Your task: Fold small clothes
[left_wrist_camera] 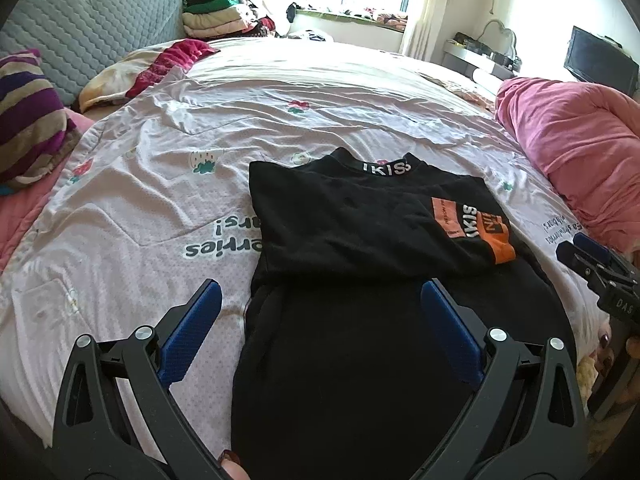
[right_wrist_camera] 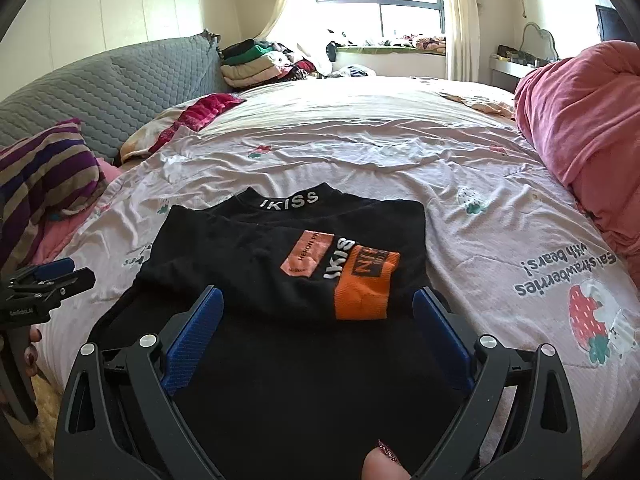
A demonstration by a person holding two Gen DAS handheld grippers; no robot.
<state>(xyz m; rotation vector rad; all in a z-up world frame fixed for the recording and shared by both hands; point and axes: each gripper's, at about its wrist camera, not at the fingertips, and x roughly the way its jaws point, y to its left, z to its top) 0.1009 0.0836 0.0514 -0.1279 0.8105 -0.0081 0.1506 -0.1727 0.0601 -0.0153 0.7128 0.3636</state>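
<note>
A black top (left_wrist_camera: 360,232) (right_wrist_camera: 280,248) with "IKISS" on its collar lies on the bed, both sleeves folded in over the chest. The top sleeve ends in an orange cuff (right_wrist_camera: 366,286) (left_wrist_camera: 502,244). My left gripper (left_wrist_camera: 320,300) hovers open above the garment's lower left part, its left finger over the sheet, nothing between the blue pads. My right gripper (right_wrist_camera: 318,308) is open too, over the lower body just short of the orange cuff. Each gripper shows at the edge of the other's view: the right gripper (left_wrist_camera: 588,256) and the left gripper (right_wrist_camera: 52,276).
A pale pink strawberry-print sheet (left_wrist_camera: 200,184) (right_wrist_camera: 500,240) covers the bed. A pink quilt (left_wrist_camera: 572,148) (right_wrist_camera: 588,120) is heaped on the right, a striped pillow (left_wrist_camera: 28,116) (right_wrist_camera: 44,168) on the left. Folded clothes (right_wrist_camera: 256,60) are stacked by the grey headboard (left_wrist_camera: 96,28).
</note>
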